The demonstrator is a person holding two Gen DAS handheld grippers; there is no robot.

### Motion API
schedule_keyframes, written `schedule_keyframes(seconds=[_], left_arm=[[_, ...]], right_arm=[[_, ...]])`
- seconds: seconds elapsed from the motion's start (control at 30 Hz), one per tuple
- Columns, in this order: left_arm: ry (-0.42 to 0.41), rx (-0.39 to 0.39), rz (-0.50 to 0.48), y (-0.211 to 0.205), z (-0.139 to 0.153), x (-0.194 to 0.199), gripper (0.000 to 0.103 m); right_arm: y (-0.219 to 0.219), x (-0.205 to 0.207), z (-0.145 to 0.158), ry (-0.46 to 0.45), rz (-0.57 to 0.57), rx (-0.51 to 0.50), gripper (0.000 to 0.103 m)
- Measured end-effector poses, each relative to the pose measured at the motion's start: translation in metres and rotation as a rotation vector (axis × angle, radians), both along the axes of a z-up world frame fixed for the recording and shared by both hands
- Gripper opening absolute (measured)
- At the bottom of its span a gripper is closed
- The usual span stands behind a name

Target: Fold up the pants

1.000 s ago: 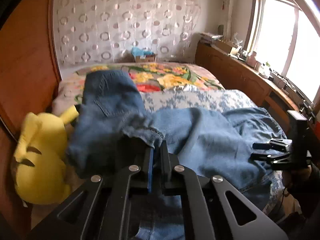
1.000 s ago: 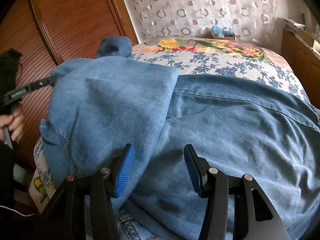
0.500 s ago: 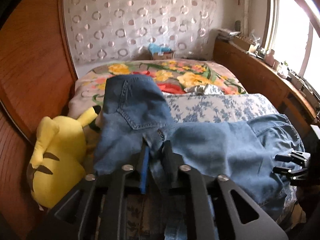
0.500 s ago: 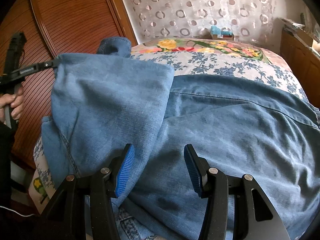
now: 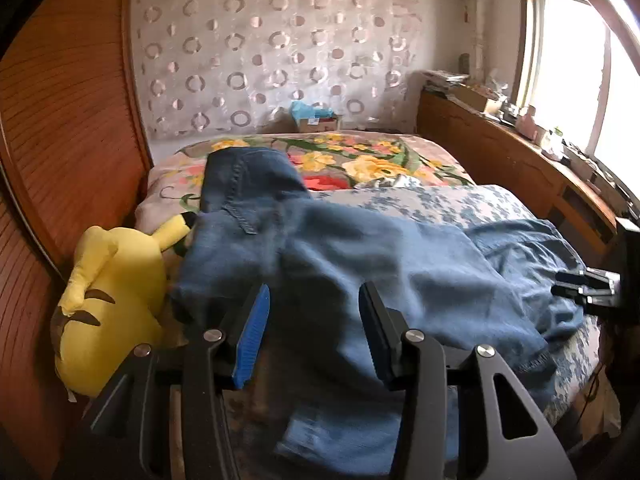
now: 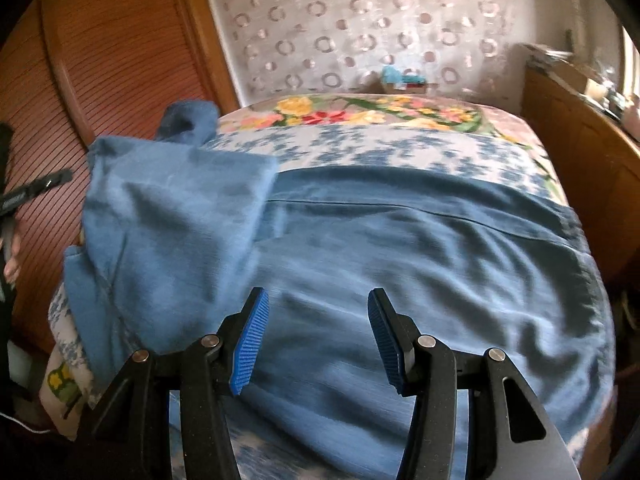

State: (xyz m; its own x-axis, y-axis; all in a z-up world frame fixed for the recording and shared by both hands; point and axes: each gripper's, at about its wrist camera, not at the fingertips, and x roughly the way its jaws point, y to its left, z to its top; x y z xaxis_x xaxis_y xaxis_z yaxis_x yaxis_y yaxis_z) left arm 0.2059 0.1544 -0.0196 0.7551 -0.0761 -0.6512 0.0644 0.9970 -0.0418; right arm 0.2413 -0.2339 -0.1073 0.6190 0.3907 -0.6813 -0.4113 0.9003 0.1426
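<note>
The jeans point(image 5: 360, 264) lie spread across the bed point(image 5: 460, 204), one part folded back over the rest near the wooden wardrobe point(image 5: 68, 112); their near edge is cut off under both tools and blurred. The left gripper point(image 5: 314, 332) hangs just above the denim with its blue-padded jaws spread apart and nothing between them. The right gripper point(image 6: 318, 338) is likewise wide open over the cloth, gripping nothing. A yellow plush toy point(image 5: 108, 304) sits beside the jeans, partly hidden by the fabric. Clutter on the window shelf point(image 5: 532, 128) is too washed out to identify.
</note>
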Motion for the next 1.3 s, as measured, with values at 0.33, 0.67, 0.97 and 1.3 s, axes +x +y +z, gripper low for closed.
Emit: schedule_keyframes(seconds=[0.33, 0.67, 0.97, 1.3], left_arm=[[0.002, -0.017, -0.111, -0.058, -0.008, -0.005, 0.048], [0.016, -0.001, -0.165, -0.108, -0.016, 0.001, 0.048], [0.02, 0.01, -0.234, -0.151, -0.03, 0.002, 0.047], [0.058, -0.024, -0.322, -0.184, -0.042, 0.005, 0.011]], right_arm=[[-0.062, -0.016, -0.002, 0.002, -0.146, 0.002, 0.053], [-0.097, -0.033, -0.002, 0.0, -0.229, -0.008, 0.053], [-0.133, -0.047, -0.004, 0.006, -0.307, -0.027, 0.053], [-0.164, -0.052, -0.015, 0.023, -0.399, -0.039, 0.053]])
